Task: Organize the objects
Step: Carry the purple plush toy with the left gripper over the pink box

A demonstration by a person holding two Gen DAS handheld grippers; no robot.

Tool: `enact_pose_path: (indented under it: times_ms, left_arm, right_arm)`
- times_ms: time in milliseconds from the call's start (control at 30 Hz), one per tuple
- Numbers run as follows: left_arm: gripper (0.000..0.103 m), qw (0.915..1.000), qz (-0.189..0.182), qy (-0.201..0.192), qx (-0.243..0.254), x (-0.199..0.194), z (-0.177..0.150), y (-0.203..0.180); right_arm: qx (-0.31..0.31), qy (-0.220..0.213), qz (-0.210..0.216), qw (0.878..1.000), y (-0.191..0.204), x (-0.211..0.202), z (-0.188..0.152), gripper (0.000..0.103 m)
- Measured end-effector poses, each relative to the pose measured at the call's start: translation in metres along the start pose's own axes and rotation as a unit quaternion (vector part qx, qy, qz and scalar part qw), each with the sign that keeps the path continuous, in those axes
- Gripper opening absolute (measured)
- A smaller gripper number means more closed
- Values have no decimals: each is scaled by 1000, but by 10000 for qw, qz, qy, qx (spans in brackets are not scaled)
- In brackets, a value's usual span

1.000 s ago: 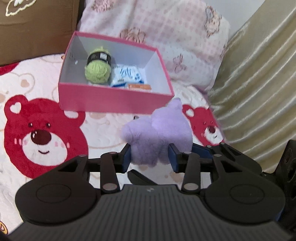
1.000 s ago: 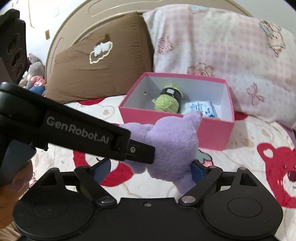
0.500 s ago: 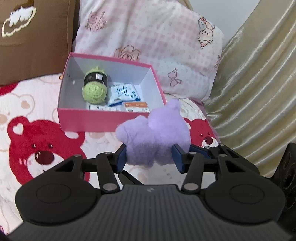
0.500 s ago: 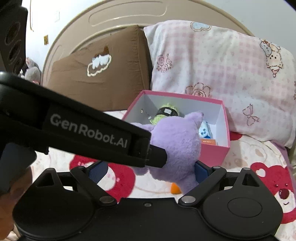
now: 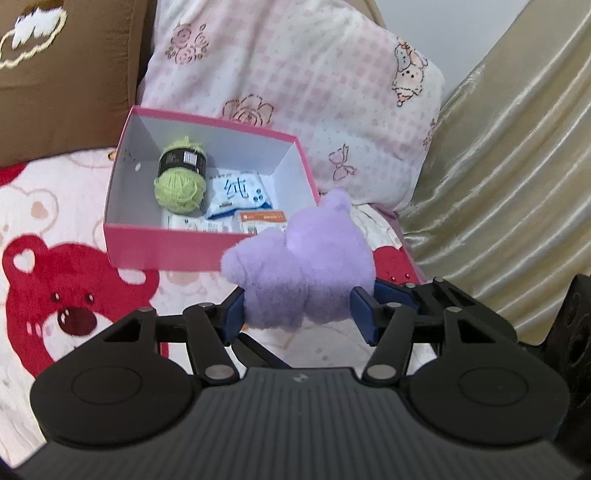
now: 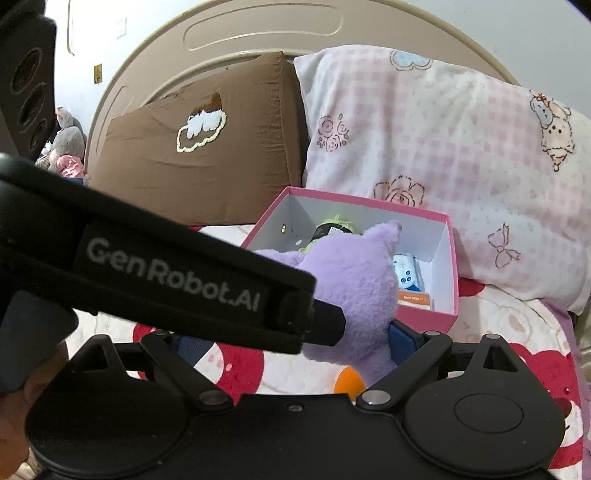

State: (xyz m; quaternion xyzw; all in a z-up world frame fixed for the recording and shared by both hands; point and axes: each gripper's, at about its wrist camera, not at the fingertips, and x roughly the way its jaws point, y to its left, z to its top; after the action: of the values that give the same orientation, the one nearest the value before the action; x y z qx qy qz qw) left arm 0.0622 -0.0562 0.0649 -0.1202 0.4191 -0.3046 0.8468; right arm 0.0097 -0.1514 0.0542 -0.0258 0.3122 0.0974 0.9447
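Between the blue pads of the left gripper [image 5: 297, 314] hangs a purple plush toy [image 5: 301, 273], clenched from both sides and lifted clear of the bed [image 5: 74, 229], just in front of the near right corner of a pink box [image 5: 166, 251]. From the right wrist camera the same plush toy [image 6: 354, 280] also sits between the pads of the right gripper [image 6: 291, 341], the right pad touching its fur while the left pad stands well off it, so that gripper is spread wide and not squeezing. An orange part [image 6: 349, 382] of the toy shows at its underside. Inside the box lie a green ball of yarn [image 5: 181, 184] with a black label, a blue-and-white tissue pack [image 5: 240, 194] and a small packet with an orange band [image 5: 262, 219]. Behind the box, a brown pillow [image 6: 207, 155] and a pink checked pillow [image 6: 443, 147] lean against the headboard [image 6: 258, 33]. A gold curtain [image 5: 517, 166] hangs to the right.
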Motion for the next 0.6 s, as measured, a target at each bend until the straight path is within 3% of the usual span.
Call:
enact_pose_path:
  times_ms: [100,233,433,600]
  left_arm:
    - [58,9998,40,103,165,0,11,-3]
    - [58,9993,-266,239,-128,4,31,7]
    - [58,9982,-557,-28,-234,3,57,16]
    - [58,9974,-635,-44,-339,13,77,23]
  right_arm:
    - [-55,40,29,10000,-1,-1,13,96]
    - [-424,449,60,9981,-1,4,39,96]
    - [-1084,711,-6,9916,1,11,74,96]
    - [-1117,821,14,9903,-6,21,95,96]
